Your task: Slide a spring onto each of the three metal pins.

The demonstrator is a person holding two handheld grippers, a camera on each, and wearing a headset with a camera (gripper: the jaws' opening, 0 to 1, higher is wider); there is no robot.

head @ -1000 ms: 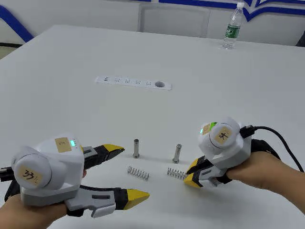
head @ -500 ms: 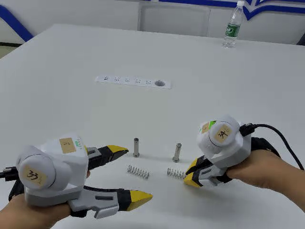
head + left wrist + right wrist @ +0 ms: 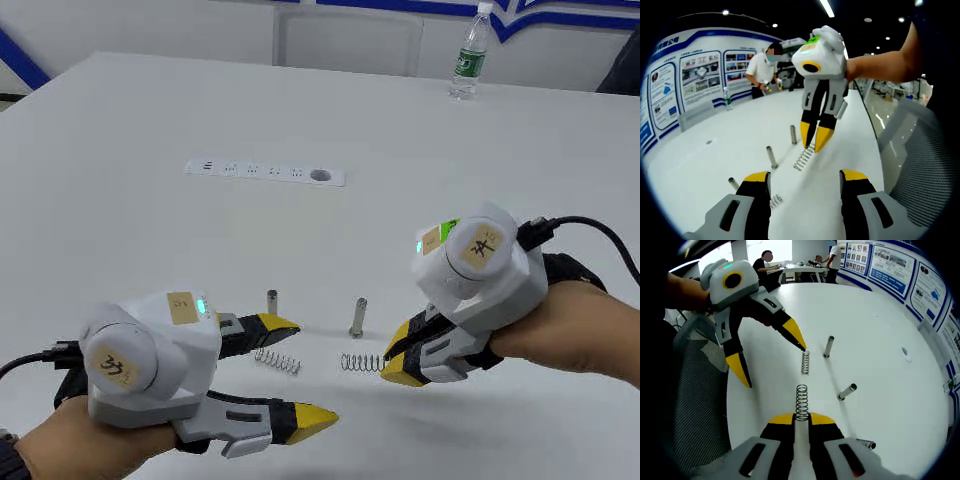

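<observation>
In the head view two metal pins (image 3: 272, 302) (image 3: 357, 318) stand upright on the white table (image 3: 330, 90). The left gripper view shows three pins (image 3: 733, 183) (image 3: 771, 156) (image 3: 793, 134) in a row. My right gripper (image 3: 398, 366) (image 3: 795, 418) is shut on one end of a spring (image 3: 360, 362) (image 3: 801, 401) that sticks out level, low over the table. A second spring (image 3: 277, 360) (image 3: 805, 362) lies loose in front of the left pin. My left gripper (image 3: 297, 372) (image 3: 806, 176) is open, one fingertip (image 3: 283, 323) just above that spring. A third spring (image 3: 866, 443) lies beside the right gripper.
A white power strip (image 3: 265, 172) lies mid-table and a water bottle (image 3: 465, 55) stands at the far edge. A black cable (image 3: 600, 235) trails from the right gripper. A mesh chair (image 3: 700, 405) sits by the table's near edge. People stand at a bench in the background.
My left gripper has moved right, its upper fingertip now reaching past the left pin and over the loose spring. The right gripper still holds its spring. The head camera has shifted.
</observation>
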